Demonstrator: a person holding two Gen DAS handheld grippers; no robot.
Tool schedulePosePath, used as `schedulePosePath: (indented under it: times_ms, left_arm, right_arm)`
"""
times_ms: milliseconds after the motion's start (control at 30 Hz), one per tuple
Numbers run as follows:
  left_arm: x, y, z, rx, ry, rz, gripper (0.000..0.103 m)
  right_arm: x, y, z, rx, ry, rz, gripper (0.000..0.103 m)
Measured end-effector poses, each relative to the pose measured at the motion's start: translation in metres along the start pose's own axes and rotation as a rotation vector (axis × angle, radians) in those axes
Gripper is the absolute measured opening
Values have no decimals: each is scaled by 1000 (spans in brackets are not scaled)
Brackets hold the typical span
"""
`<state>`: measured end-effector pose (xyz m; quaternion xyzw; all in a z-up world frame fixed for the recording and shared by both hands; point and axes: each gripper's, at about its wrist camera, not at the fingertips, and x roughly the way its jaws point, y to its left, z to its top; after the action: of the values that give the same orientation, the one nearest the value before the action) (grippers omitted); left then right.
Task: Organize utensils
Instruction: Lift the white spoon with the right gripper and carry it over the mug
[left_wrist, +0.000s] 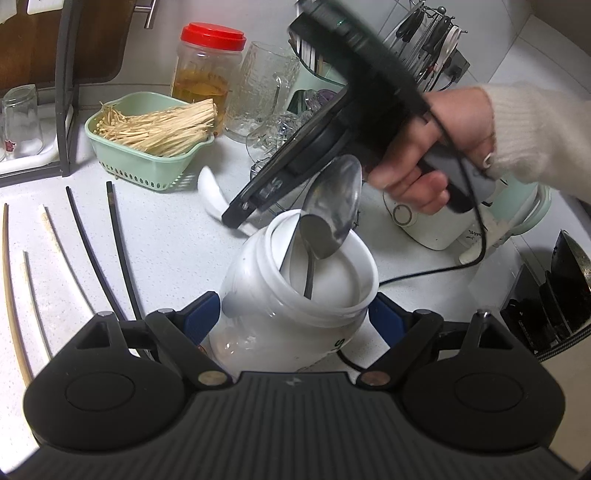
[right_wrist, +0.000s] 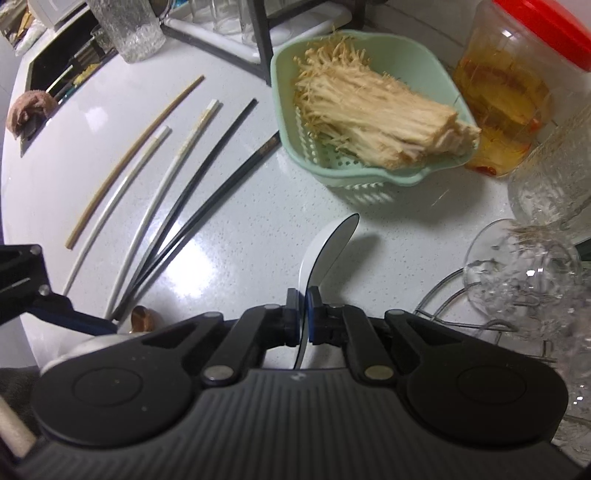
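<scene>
**Five chopsticks on the counter, two metal spoons in the jar, one white spoon pinched**

The left gripper (left_wrist: 295, 317) sits at the bottom of the left wrist view, its two blue pads pressed against either side of one white jar (left_wrist: 295, 295) standing in the lower middle of the frame. Two metal spoons (left_wrist: 328, 218) stand in the jar with their bowls up, rising above its rim, one in front of the other.

Above the jar, in the upper right of that view, a hand (left_wrist: 436, 155) in a cream sleeve holds the right gripper (right_wrist: 302, 317), which points down at the counter. In the right wrist view its jaws are closed on one white spoon (right_wrist: 328, 251), the blue pads pinching the thin handle, with the bowl reaching toward the middle of the frame above the white counter (right_wrist: 258, 229).

Five chopsticks (right_wrist: 147, 173) lie side by side on the left of the right wrist view: one tan, two white, two black. The same five show along the left edge of the left wrist view.

One green basket (right_wrist: 291, 122) of pale thin mushrooms (right_wrist: 376, 114) sits in the upper middle, and one jar with a red lid (right_wrist: 517, 85) in the upper right. Clear glassware crowds the right edge; its count cannot be told.
</scene>
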<state>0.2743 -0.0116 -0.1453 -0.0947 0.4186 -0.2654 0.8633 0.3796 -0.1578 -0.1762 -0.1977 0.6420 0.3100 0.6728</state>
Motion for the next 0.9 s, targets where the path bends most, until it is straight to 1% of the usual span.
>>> schedulePosePath:
  times_ms: [233,333,567,667,767,900]
  left_arm:
    - [0,0,0,5,-4,-3,90]
    - [0,-2,-1,4,-7,2,90]
    - [-1,-2,-4,12,-23,3,91]
    - [-2,-2,-4,11,-26,0,91]
    - [-2,-1,-5,15,-28,-6,91]
    - [-2,0,-6,39,-20,-15,91]
  right_arm:
    - [-28,-4,-7,8,-13,-8,7]
    - [-41,-3,-12,0,-21,-27,7]
    - [-89,-3,-22,28,-45,-41,7]
    - [-111,1,-26,63,-50,-22,7]
    - [-134,4,-31,112,-45,20,7]
    - [-155,11,-41,204,-9,106,7]
